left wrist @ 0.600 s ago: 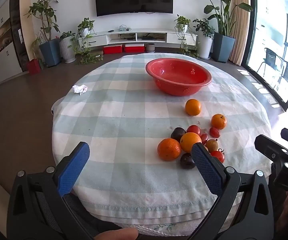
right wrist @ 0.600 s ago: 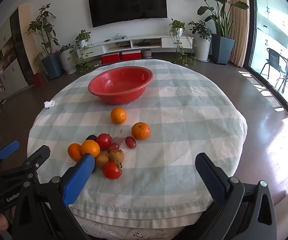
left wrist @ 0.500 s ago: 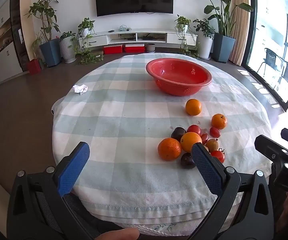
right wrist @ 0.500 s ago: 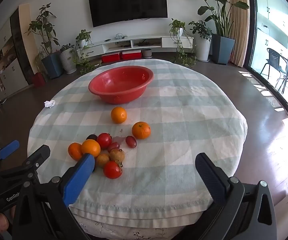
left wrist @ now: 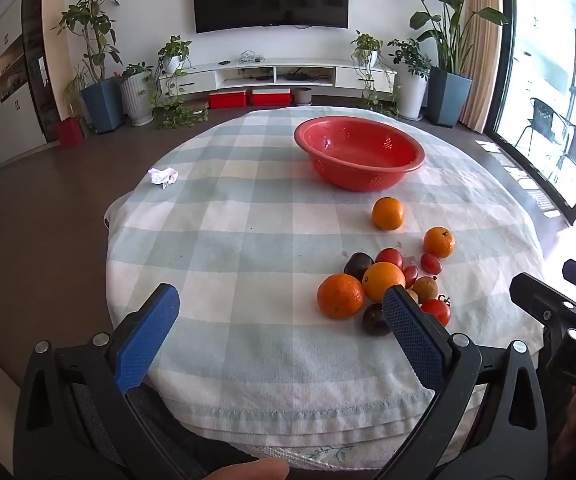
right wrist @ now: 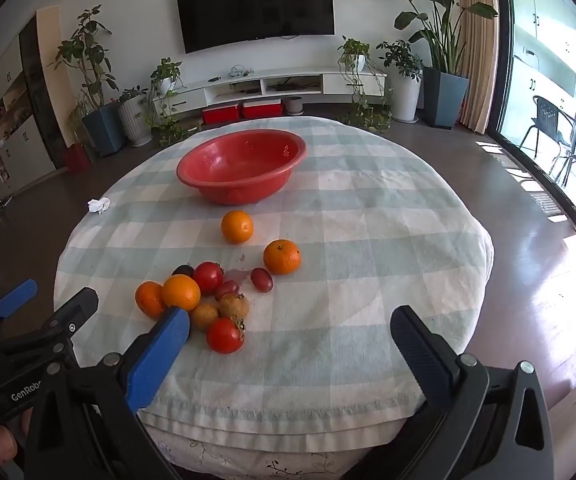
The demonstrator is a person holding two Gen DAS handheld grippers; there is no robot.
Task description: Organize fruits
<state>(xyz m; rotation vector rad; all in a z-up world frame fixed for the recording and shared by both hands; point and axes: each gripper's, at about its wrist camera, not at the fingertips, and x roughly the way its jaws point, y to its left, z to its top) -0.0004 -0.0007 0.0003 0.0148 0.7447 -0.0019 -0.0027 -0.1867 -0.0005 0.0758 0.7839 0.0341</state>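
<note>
Both grippers' fingers [left wrist: 144,332] [right wrist: 420,356] spread, empty; fruits [right wrist: 208,296] outside bowl [right wrist: 240,170].

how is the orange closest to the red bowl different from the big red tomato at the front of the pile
The orange is orange-skinned and lies alone on the tablecloth, just in front of the red bowl. The red tomato is glossy red with a dark stem cap and sits at the near edge of the fruit pile, against a brownish fruit. The orange looks slightly larger. Both are round, and neither is in the bowl.

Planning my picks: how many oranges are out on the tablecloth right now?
4. One nearest the red bowl at, one alone to its right, two touching in the pile and. More may hide behind the tongs.
</note>
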